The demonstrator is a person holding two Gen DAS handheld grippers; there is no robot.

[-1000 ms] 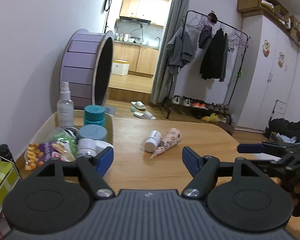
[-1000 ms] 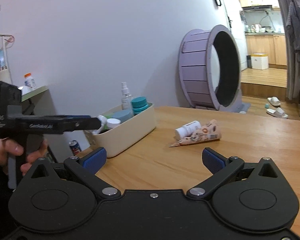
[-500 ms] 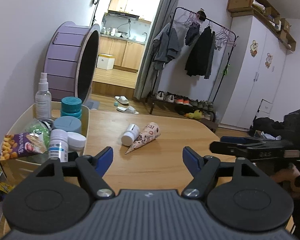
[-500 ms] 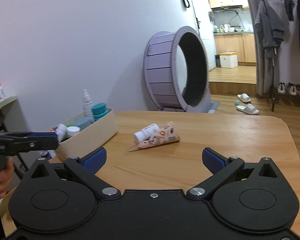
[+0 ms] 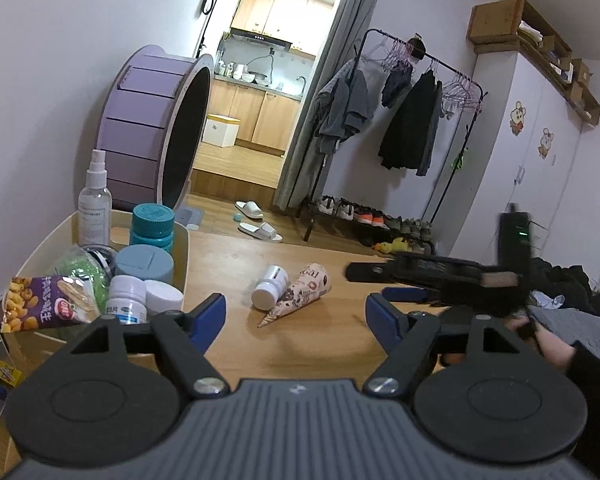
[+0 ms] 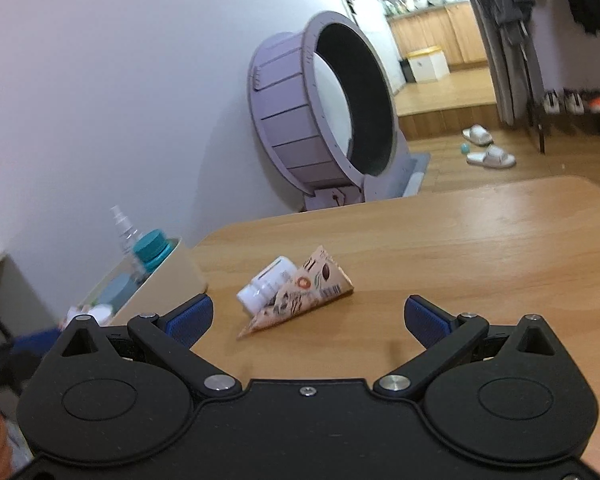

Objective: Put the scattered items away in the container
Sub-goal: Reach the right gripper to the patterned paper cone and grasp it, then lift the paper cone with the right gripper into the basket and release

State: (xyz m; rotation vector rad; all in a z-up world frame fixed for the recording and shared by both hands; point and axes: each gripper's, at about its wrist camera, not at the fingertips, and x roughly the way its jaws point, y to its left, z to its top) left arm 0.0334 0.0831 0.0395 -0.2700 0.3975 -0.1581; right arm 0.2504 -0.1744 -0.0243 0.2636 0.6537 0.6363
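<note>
A small white bottle [image 5: 270, 287] [image 6: 267, 284] lies on its side on the wooden table [image 5: 331, 344], touching a patterned paper cone [image 5: 298, 293] [image 6: 300, 298]. A cream bin [image 5: 182, 264] [image 6: 172, 276] at the table's left holds a spray bottle [image 5: 94, 200], teal-lidded jars, white bottles and a snack bag [image 5: 46, 298]. My left gripper [image 5: 296, 320] is open and empty, short of the two loose items. My right gripper [image 6: 307, 318] is open and empty, with the cone and bottle just ahead between its fingers' line; it also shows blurred from the side in the left wrist view [image 5: 379, 282].
A large purple wheel [image 5: 156, 132] [image 6: 323, 108] stands on the floor behind the table against the wall. Slippers, a shoe rack and a clothes rail [image 5: 411, 120] lie beyond. A person's hand [image 5: 547, 344] holds the right gripper at the table's right.
The right gripper has swung in over the table toward the cone and bottle, rolling so its view tilts. The left gripper has stayed nearly in place, turning slightly.
</note>
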